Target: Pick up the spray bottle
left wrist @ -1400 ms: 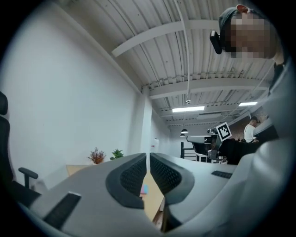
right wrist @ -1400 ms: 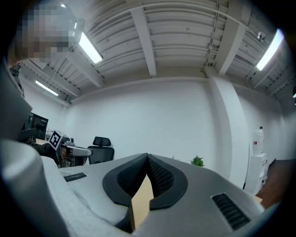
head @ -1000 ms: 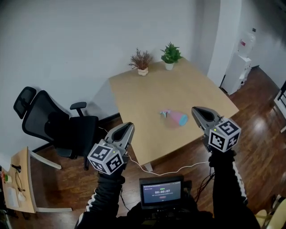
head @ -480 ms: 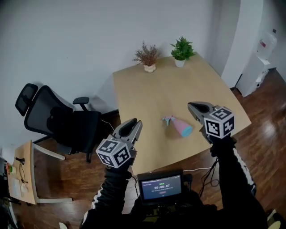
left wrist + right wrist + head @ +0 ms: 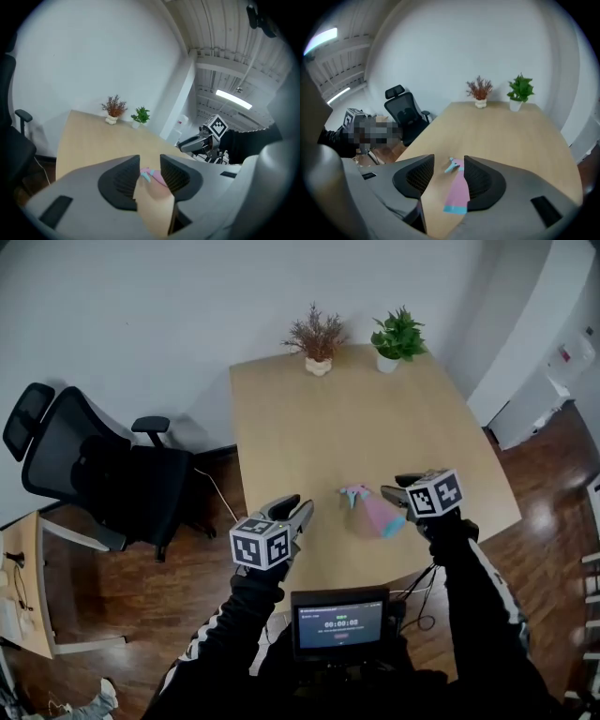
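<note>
You've dropped your left gripper (image 5: 302,514) and right gripper (image 5: 394,491) beside the spray bottle (image 5: 373,513) lying on the worktop (image 5: 319,427); both jaws are opening, grasping nothing yet.

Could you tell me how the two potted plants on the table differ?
The reddish plant has bare, twiggy sprigs; the green plant is leafy. The reddish plant's pot looks beige, the green plant's white. Both stand upright at the table's far edge.
</note>
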Tool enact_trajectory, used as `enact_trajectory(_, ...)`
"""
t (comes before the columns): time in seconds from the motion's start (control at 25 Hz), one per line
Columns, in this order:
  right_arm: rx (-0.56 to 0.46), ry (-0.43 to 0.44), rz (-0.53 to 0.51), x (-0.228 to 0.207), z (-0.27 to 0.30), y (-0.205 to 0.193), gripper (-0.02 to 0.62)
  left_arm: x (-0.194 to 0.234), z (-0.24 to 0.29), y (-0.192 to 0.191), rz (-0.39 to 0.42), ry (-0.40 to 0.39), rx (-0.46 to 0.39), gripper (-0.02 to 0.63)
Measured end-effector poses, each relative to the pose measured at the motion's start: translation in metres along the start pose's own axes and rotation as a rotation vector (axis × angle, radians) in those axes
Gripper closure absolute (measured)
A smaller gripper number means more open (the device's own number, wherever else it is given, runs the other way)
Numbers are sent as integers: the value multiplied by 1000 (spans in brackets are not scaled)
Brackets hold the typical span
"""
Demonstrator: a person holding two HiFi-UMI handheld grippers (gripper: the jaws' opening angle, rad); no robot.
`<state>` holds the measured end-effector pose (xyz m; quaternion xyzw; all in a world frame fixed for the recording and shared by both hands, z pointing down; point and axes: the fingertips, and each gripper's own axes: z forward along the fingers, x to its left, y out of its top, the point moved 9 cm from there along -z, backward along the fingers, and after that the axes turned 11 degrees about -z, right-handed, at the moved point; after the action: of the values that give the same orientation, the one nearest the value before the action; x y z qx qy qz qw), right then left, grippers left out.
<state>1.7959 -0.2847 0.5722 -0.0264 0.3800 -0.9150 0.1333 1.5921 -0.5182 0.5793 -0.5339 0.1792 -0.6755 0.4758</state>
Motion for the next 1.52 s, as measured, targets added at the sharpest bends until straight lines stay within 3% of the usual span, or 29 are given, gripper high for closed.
enact_trajectory(0.04,44,24,7,-9,16,-5,396,8,10,-1,-4,25,13,443)
enact_trajectory(0.16,177,94,15,-37,62,-21,376,28,43,-4,-22,100,61,439)
enact_trajectory(0.24,264,146,28,-56,87,-30,266,34,66,-6,-50,133,90,404)
enact_trajectory(0.28,298,160,28,-65,97,-34,255,36,78,-8,-63,142,101,391)
enact_trajectory(0.52,436,194,4,-102,142,-46,254,47,131,-16,-119,192,134,390)
enact_trajectory(0.6,492,213,-5,-106,156,-47,169,53,140,-16,-133,206,137,390)
enact_trajectory(0.8,593,225,-19,-109,186,-56,169,67,150,-14,-163,216,128,391)
enact_trajectory(1.08,623,216,16,-104,209,-71,170,78,150,-15,-208,212,104,390)
enact_trajectory(1.16,630,209,17,-106,211,-75,209,77,152,-14,-208,211,103,390)
enact_trajectory(1.52,606,172,30,-110,216,-72,254,81,153,-15,-202,206,103,390)
